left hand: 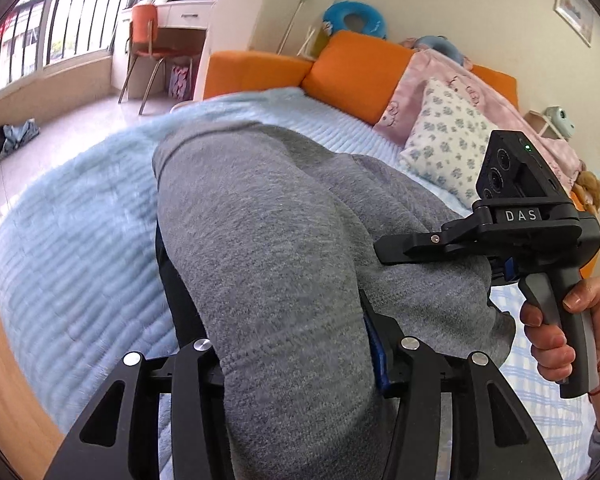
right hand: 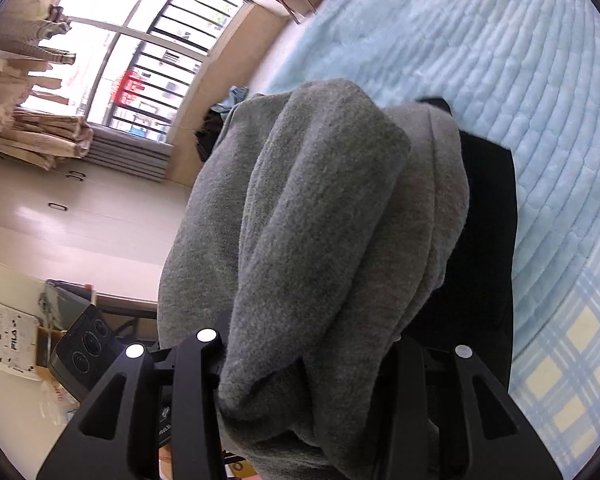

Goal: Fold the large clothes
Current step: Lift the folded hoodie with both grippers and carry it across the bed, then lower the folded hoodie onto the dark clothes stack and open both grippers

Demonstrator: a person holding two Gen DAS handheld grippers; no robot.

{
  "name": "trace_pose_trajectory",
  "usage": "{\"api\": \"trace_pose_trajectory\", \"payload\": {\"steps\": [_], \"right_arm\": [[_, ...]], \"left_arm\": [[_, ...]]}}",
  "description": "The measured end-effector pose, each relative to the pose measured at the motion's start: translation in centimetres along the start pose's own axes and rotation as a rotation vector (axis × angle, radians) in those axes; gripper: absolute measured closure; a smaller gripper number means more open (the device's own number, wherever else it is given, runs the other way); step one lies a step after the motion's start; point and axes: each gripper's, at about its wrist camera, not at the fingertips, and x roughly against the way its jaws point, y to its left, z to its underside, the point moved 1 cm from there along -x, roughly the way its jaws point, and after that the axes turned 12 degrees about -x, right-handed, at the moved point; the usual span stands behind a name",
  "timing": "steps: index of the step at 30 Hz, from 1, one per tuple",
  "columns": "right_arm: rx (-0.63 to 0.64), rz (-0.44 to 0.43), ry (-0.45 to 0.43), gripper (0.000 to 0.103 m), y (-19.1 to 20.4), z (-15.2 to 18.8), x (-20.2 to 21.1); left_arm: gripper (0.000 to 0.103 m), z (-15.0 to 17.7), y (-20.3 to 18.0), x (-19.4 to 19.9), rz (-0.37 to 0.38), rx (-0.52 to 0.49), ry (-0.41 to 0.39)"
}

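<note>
Gray fleece of the sweatshirt [left hand: 284,264] bunches between both fingers of the left tool [left hand: 300,364], which is clamped on it and lifts it over the light blue blanket [left hand: 80,220] on the bed. Right tool [right hand: 308,364] likewise pinches a thick fold of that garment [right hand: 300,208], with black fabric [right hand: 484,240] hanging behind. From the left wrist view, the right tool [left hand: 396,250] reaches into the cloth beside 1 floral pillow [left hand: 448,140].

Grey garment [left hand: 284,248] filled my view ahead of both grippers. I saw open blue blanket [left hand: 80,232] to its left; pillow [left hand: 444,140] and orange headboard [left hand: 356,76] blocked beyond.
</note>
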Motion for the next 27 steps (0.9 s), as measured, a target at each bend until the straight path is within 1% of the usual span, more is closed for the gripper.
{"api": "trace_pose_trajectory", "payload": {"steps": [2, 4, 5, 6, 7, 8, 9, 11, 12, 13, 14, 15, 17, 18, 20, 22, 23, 24, 25, 26, 27], "right_arm": [[-0.005, 0.016, -0.003, 0.063, -0.8, -0.1, -1.1], [0.006, 0.06, -0.009, 0.06, -1.8, 0.0, -2.2], [0.012, 0.073, -0.017, 0.055, -2.1, 0.1, -2.5], [0.015, 0.077, -0.032, 0.05, -2.5, 0.3, -2.7], [0.015, 0.084, -0.043, 0.045, -2.8, 0.4, -2.7], [0.011, 0.101, -0.052, 0.032, -3.0, 0.4, -2.7], [0.01, 0.112, -0.057, 0.025, -3.2, 0.6, -2.6], [0.008, 0.108, -0.044, 0.025, -3.5, 0.8, -2.0], [0.016, 0.122, -0.04, 0.025, -3.4, 1.0, -1.1], [0.028, 0.134, -0.049, 0.024, -3.5, 1.1, -0.1], [0.047, 0.153, -0.069, 0.023, -3.2, 1.2, 1.1], [0.079, 0.18, -0.102, 0.023, -2.8, 1.5, 2.7], [0.119, 0.236, -0.176, 0.023, -2.2, 2.0, 5.4], [0.156, 0.251, -0.228, 0.023, -1.4, 2.6, 7.0], [0.221, 0.231, -0.296, 0.023, 0.4, 3.7, 9.0], [0.309, 0.215, -0.372, 0.024, 2.5, 5.6, 10.2], [0.351, 0.221, -0.395, 0.035, 3.5, 6.3, 10.0], [0.396, 0.246, -0.403, 0.054, 4.3, 7.3, 9.5], [0.426, 0.268, -0.402, 0.06, 4.9, 8.1, 8.6], [0.44, 0.289, -0.397, 0.069, 5.1, 8.5, 7.6], [0.447, 0.306, -0.39, 0.077, 5.1, 8.6, 6.3]], "left_arm": [[0.051, 1.1, 0.3, -1.5, -0.011, -0.01, 0.016], [0.047, 2.4, 0.6, -2.8, -0.012, -0.007, 0.037], [0.045, 2.9, 0.7, -3.2, -0.013, -0.006, 0.038], [0.041, 3.3, 1.0, -3.6, -0.007, 0.001, 0.036], [0.036, 3.8, 1.5, -4.1, 0.008, 0.028, 0.035], [0.034, 4.2, 2.1, -4.2, 0.031, 0.058, 0.029], [0.032, 4.3, 2.6, -4.3, 0.058, 0.083, 0.026], [0.031, 4.1, 2.7, -4.0, 0.075, 0.071, 0.033], [0.029, 4.1, 2.7, -3.7, 0.077, 0.063, 0.037], [0.025, 4.0, 2.7, -3.0, 0.069, 0.051, 0.041], [0.02, 3.9, 2.7, -2.2, 0.041, 0.037, 0.039], [0.013, 3.7, 2.7, -0.9, -0.014, 0.014, 0.028], [0.012, 2.8, 2.3, 1.6, -0.032, -0.024, -0.013], [0.012, 2.1, 2.1, 2.9, -0.046, -0.043, -0.04], [0.011, 0.3, 1.6, 4.7, -0.053, -0.065, -0.085], [0.01, -2.0, 0.8, 5.7, -0.059, -0.077, -0.123], [0.01, -3.0, 0.6, 5.7, -0.056, -0.075, -0.134], [0.01, -3.8, 0.4, 5.2, -0.046, -0.067, -0.137], [0.01, -4.0, 0.5, 4.6, -0.039, -0.057, -0.131], [0.01, -4.4, 0.6, 3.6, -0.032, -0.043, -0.115], [0.01, -4.5, 0.9, 1.9, -0.013, -0.019, -0.085]]}}
